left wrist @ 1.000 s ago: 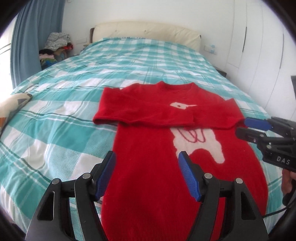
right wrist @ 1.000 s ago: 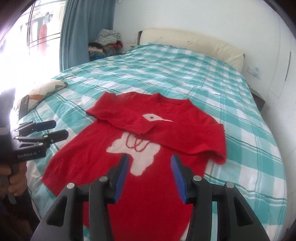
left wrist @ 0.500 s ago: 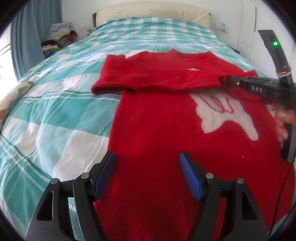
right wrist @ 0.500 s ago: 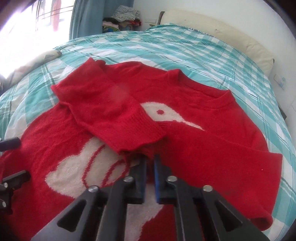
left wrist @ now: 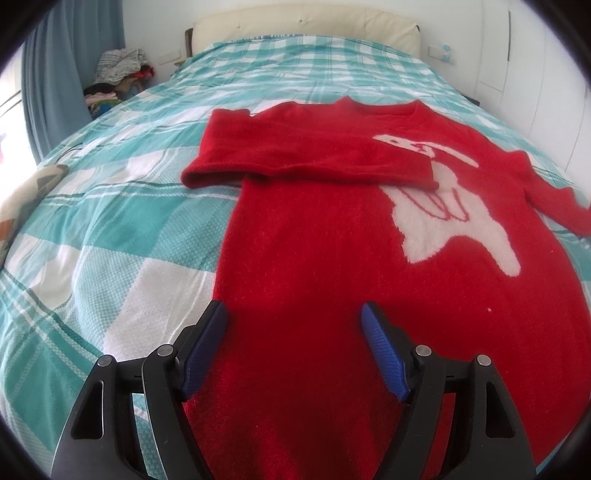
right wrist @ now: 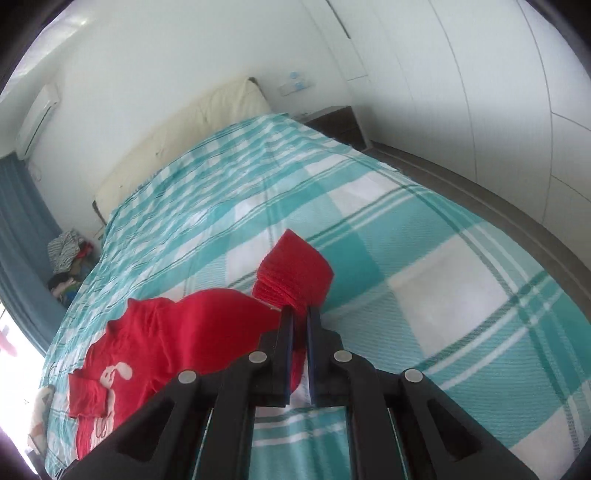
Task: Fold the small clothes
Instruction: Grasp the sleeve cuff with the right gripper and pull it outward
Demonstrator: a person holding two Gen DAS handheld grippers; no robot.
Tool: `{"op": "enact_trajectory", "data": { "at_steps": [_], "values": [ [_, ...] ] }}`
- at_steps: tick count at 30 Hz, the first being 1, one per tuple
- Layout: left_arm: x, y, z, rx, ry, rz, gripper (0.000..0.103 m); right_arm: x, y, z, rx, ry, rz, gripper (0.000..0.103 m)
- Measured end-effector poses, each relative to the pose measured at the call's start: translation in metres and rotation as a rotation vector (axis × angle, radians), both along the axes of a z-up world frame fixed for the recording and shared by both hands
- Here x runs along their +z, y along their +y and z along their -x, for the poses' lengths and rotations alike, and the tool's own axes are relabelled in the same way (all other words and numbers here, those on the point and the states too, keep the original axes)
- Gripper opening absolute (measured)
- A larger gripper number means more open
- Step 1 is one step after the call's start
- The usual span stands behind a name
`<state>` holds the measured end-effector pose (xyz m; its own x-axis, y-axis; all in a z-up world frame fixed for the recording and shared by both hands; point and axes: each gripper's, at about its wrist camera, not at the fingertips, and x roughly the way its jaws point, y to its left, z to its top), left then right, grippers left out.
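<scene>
A small red sweater [left wrist: 332, 240] with a white animal motif lies flat on the teal checked bed [left wrist: 122, 229]. Its left sleeve is folded across the chest. My left gripper [left wrist: 293, 325] is open and empty, low over the sweater's lower left part. My right gripper [right wrist: 300, 314] is shut on the cuff [right wrist: 295, 269] of the right sleeve and holds it lifted out to the right of the sweater body [right wrist: 166, 343]. The right gripper is out of sight in the left wrist view.
A cream headboard [left wrist: 306, 18] stands at the far end of the bed. A pile of clothes [left wrist: 118, 70] sits by the blue curtain at far left. A patterned cushion [left wrist: 26, 199] lies at the bed's left edge. White wardrobes [right wrist: 480, 74] line the right side.
My right gripper has closed on the right sleeve's cuff and pulled it off the chest, out to the right and up. My left gripper has stayed open over the sweater's lower part.
</scene>
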<state>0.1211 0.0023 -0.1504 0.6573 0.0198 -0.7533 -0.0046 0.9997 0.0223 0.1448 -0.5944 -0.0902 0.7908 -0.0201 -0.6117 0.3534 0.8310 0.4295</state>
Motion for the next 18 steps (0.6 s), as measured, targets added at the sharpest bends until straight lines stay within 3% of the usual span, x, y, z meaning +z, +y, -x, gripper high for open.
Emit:
{"op": "enact_trajectory", "data": {
  "at_steps": [4, 6, 8, 10, 12, 13, 18],
  "values": [
    [-0.001, 0.0, 0.0, 0.001, -0.001, 0.003, 0.078, -0.029, -0.038, 0.003, -0.016, 0.02, -0.221, 0.012],
    [-0.001, 0.0, 0.0, 0.001, -0.005, 0.001, 0.078, -0.03, -0.041, 0.005, -0.032, 0.016, -0.212, 0.02],
    [-0.001, 0.0, 0.0, 0.001, -0.006, 0.002, 0.078, -0.032, -0.045, 0.005, -0.037, -0.008, -0.248, 0.039],
    [-0.002, 0.0, 0.0, 0.0, -0.004, 0.001, 0.079, -0.037, -0.055, 0.004, -0.057, -0.037, -0.3, 0.04],
    [-0.002, 0.0, 0.0, -0.001, -0.002, 0.001, 0.08, -0.043, -0.061, 0.005, -0.09, -0.041, -0.333, 0.033],
    [-0.002, 0.0, 0.0, -0.001, -0.002, 0.001, 0.08, -0.043, -0.062, 0.008, -0.129, -0.023, -0.311, 0.003],
    [-0.004, -0.001, 0.0, 0.005, 0.002, -0.007, 0.083, -0.017, -0.057, 0.022, -0.258, 0.085, -0.037, 0.003]
  ]
}}
